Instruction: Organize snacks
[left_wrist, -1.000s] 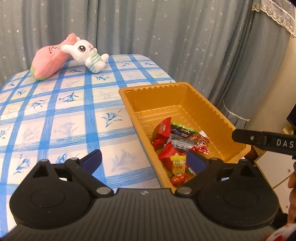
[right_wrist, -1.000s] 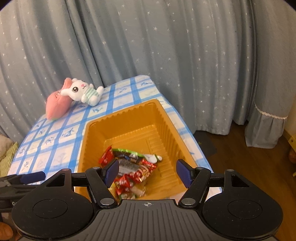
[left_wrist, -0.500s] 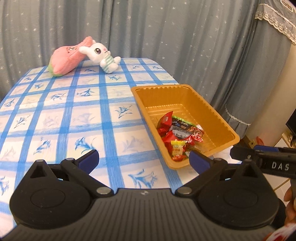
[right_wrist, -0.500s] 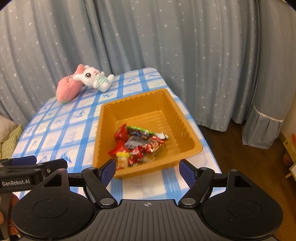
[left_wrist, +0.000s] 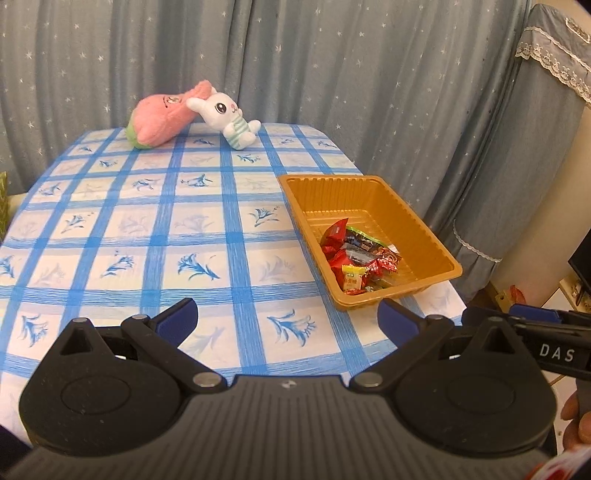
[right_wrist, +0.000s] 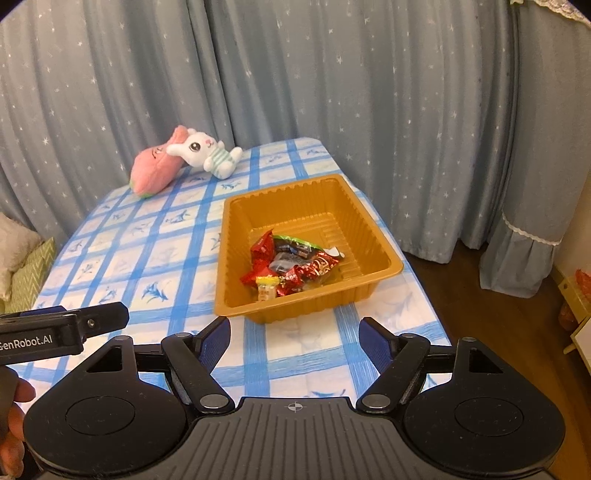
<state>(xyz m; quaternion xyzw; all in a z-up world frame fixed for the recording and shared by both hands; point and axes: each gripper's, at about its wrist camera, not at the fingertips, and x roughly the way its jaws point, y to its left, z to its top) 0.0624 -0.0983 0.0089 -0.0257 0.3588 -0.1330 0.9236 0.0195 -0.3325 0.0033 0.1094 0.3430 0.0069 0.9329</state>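
- Snacks (right_wrist: 291, 264) lie in a heap in the near part of an orange tray (right_wrist: 373, 221), which sits on the right side of the checked tablecloth (left_wrist: 147, 229), close to the table's right edge.
- In the right wrist view the tray lies ahead of the right gripper (right_wrist: 294, 332), beyond its tips and apart from them; its jaws stand well apart with nothing between them.
- In the left wrist view the tray lies ahead and to the right of the left gripper (left_wrist: 288, 317), whose jaws are spread wide and hold nothing.
- Compared with a second ago, both grippers have drawn back from the tray: then the snacks showed right between the tips, now a stretch of cloth separates them, and the right jaws are a little wider.
- The snacks are small crinkled wrappers, mostly red, with a yellow one (left_wrist: 351, 277) nearest and a green-edged dark pack behind.
- Two plush toys, a white rabbit (left_wrist: 225, 116) and a pink one (left_wrist: 159, 120), lie touching at the table's far end.
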